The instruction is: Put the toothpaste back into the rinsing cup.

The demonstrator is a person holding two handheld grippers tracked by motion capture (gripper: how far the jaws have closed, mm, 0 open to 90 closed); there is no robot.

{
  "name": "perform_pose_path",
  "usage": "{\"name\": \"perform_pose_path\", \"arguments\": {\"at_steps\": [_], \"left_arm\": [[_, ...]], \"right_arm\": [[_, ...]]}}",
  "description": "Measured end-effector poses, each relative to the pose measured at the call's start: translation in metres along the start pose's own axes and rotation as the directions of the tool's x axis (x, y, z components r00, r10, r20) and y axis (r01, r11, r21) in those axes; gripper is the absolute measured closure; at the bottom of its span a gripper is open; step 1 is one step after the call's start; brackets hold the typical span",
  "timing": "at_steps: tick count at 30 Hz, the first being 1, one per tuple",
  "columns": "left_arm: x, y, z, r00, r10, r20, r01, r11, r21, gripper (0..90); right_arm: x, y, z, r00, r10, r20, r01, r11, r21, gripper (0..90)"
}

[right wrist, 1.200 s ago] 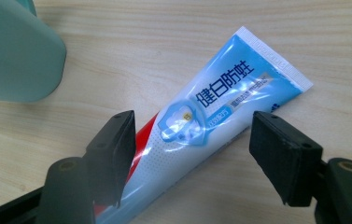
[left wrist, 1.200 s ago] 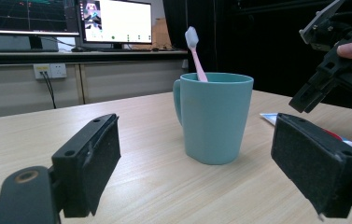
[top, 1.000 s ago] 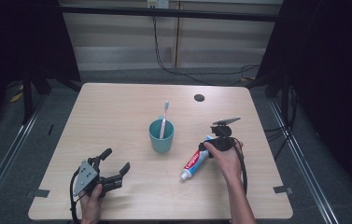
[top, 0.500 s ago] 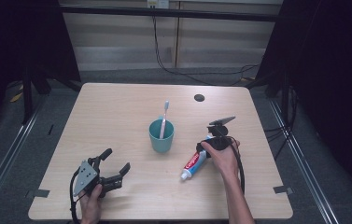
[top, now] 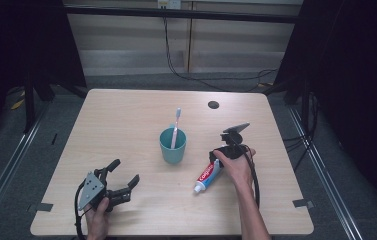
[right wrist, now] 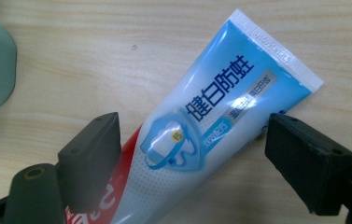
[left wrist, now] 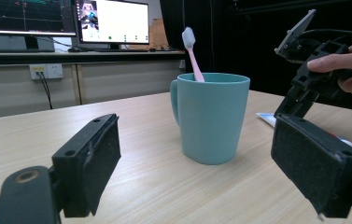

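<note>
right hand-held gripper has dipped lower — jaws spread astride toothpaste tube; left hand-held gripper unchanged, released.

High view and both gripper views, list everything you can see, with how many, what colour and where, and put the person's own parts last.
table: one, light wood, centre of the high view.
cup: one, teal, with a handle, upright near the table's middle.
toothbrush: one, pink handle and white head, standing in the cup.
toothpaste tube: one, blue, white and red, lying flat to the right of the cup.
round hole: one, dark, in the far part of the table.
monitors: at least two, lit, behind the table in the left gripper view.
left gripper: one, black, open, near the table's front left.
right gripper: one, black, open, its fingers either side of the toothpaste tube.
hands: two, one holding each gripper.
</note>
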State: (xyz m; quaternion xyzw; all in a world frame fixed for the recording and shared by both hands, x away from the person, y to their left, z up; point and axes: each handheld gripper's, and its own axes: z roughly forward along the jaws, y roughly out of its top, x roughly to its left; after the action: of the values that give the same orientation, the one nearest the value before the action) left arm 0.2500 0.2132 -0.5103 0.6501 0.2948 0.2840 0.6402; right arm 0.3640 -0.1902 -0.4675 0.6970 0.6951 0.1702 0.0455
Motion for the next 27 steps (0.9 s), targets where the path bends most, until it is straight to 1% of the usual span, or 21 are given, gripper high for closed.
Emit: {"name": "perform_pose_path", "arguments": {"at_steps": [1,3,5,6,8,10,13,15,18,23,24,27], "left_arm": [[0.000,0.000,0.000,1.0000,0.002,0.006,-0.002,1.0000,0.003,15.6],[0.000,0.000,0.000,1.0000,0.000,0.001,0.000,1.0000,0.000,15.7],[0.000,0.000,0.000,1.0000,0.002,0.002,-0.002,1.0000,0.002,15.6],[0.000,0.000,0.000,1.0000,0.001,0.002,-0.001,1.0000,0.001,15.7],[0.000,0.000,0.000,1.0000,0.003,0.003,-0.003,1.0000,0.003,15.7],[0.000,0.000,0.000,1.0000,0.002,0.003,-0.003,1.0000,0.003,15.6],[0.000,0.000,0.000,1.0000,0.006,0.001,-0.006,1.0000,0.002,15.6],[0.000,0.000,0.000,1.0000,0.002,0.004,-0.002,1.0000,0.002,15.6],[0.001,0.000,-0.001,0.9999,0.009,0.006,-0.009,1.0000,0.003,15.7],[0.001,0.000,-0.001,1.0000,0.007,0.003,-0.007,1.0000,0.003,15.6],[0.001,0.000,-0.001,1.0000,0.007,0.003,-0.007,1.0000,0.003,15.6],[0.001,0.000,-0.001,1.0000,0.007,0.002,-0.007,1.0000,0.003,15.6]], "right_arm": [[0.000,0.001,0.000,1.0000,0.009,0.001,-0.009,1.000,0.000,18.2],[0.001,0.001,0.001,0.9999,0.001,0.011,-0.002,1.000,0.007,18.1],[0.001,0.002,0.001,0.9999,-0.005,0.009,0.005,1.000,0.012,19.9],[-0.001,0.002,0.000,1.0000,-0.001,0.002,0.001,1.000,0.013,22.8],[-0.002,0.004,-0.003,0.9999,-0.004,-0.014,0.004,1.000,0.003,32.5],[-0.002,0.004,-0.005,0.9996,-0.022,-0.019,0.022,1.000,0.007,34.9],[0.000,0.005,-0.005,0.9994,-0.033,-0.009,0.033,0.999,0.014,33.3],[0.003,0.005,-0.004,0.9993,-0.038,0.006,0.038,0.999,0.019,31.6],[0.006,0.004,-0.002,0.9988,-0.044,0.019,0.044,0.999,0.026,27.0],[0.008,-0.001,-0.004,0.9993,-0.038,0.006,0.038,0.999,0.035,26.3],[0.008,-0.002,-0.004,0.9991,-0.043,0.001,0.043,0.999,0.034,26.3],[0.011,-0.003,-0.004,0.9980,-0.062,0.012,0.062,0.997,0.041,25.9]]}}
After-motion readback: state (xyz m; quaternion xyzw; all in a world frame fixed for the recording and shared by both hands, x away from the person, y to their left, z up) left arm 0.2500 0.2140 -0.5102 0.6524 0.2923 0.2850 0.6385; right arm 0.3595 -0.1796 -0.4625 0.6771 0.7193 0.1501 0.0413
